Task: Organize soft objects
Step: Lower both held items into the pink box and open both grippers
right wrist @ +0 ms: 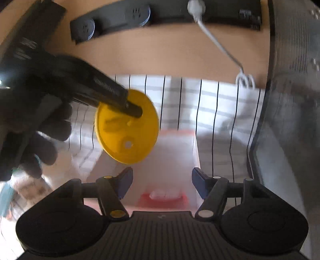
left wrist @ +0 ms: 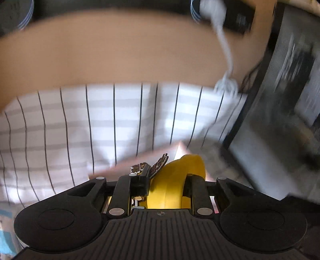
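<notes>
My left gripper (left wrist: 160, 166) is shut on a yellow soft disc (left wrist: 176, 180), seen edge-on between its fingers. In the right wrist view the same disc (right wrist: 128, 132) shows its round face, held by the left gripper (right wrist: 134, 111) above a translucent pink box (right wrist: 170, 160). My right gripper (right wrist: 162, 185) is open and empty, low over the box's near end. The box edge (left wrist: 140, 158) also shows just past the left fingers.
A white cloth with thin dark stripes (left wrist: 80, 124) covers the tan table (left wrist: 120, 60). A white cable (right wrist: 220, 46) runs to a black power strip (right wrist: 170, 12) at the back. A dark appliance (right wrist: 290, 100) stands on the right.
</notes>
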Motion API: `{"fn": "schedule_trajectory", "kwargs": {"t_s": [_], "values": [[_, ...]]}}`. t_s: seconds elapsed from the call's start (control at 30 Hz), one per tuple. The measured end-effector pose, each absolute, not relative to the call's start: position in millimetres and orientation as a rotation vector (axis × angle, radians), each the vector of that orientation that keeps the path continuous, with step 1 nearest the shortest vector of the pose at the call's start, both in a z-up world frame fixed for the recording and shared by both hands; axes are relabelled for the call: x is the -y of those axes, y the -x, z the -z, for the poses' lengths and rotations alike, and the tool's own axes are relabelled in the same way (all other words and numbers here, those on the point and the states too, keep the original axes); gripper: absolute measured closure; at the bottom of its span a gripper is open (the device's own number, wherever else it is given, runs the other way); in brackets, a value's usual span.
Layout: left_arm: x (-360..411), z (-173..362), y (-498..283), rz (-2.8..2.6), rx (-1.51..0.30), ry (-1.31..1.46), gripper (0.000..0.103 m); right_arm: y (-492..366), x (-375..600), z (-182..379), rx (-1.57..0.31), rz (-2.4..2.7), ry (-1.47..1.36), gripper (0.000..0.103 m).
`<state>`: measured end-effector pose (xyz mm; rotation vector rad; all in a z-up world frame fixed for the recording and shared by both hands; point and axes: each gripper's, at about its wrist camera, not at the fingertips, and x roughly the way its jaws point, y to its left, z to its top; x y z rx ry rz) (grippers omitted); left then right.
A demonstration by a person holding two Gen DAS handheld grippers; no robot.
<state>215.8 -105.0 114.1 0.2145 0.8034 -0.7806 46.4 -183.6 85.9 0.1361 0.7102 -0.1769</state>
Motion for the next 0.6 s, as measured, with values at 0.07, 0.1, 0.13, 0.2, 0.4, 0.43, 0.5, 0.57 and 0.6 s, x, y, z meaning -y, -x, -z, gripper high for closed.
{"fn": "schedule_trajectory", "kwargs": {"t_s": [0.07, 0.1, 0.13, 0.2, 0.4, 0.43, 0.5, 0.57, 0.6], "values": [[103.2, -91.5, -215.9, 0.768, -0.861, -0.233, 0.075, -44.6, 185.4, -77.7, -0.742, 0.181, -0.151, 0.037], [97.7, -82.4, -214.1, 0.762, -0.884, -0.236, 0.075, -43.6, 186.3, -74.8, -0.753, 0.18, -0.165, 0.037], [96.4, -73.0, -212.6, 0.758, -0.903, -0.242, 0.075, -43.0, 186.3, -73.1, -0.76, 0.179, -0.176, 0.037], [94.4, -58.4, -210.5, 0.747, -0.928, -0.263, 0.075, -41.0, 184.3, -71.3, -0.77, 0.178, -0.184, 0.037], [93.1, -53.6, -194.6, 0.738, -0.941, -0.34, 0.074, -24.8, 174.3, -76.7, -0.774, 0.177, -0.171, 0.037], [89.3, -59.7, -189.3, 0.735, -0.922, -0.333, 0.074, -22.9, 173.6, -78.1, -0.77, 0.179, -0.173, 0.037], [80.0, -75.0, -176.5, 0.737, -0.867, -0.312, 0.074, -18.6, 171.6, -80.5, -0.759, 0.184, -0.181, 0.035], [67.9, -92.9, -164.2, 0.737, -0.791, -0.269, 0.074, -15.2, 168.2, -83.1, -0.753, 0.192, -0.186, 0.035], [56.4, -102.9, -155.8, 0.734, -0.742, -0.234, 0.074, -15.4, 165.7, -84.2, -0.751, 0.192, -0.187, 0.034]]}}
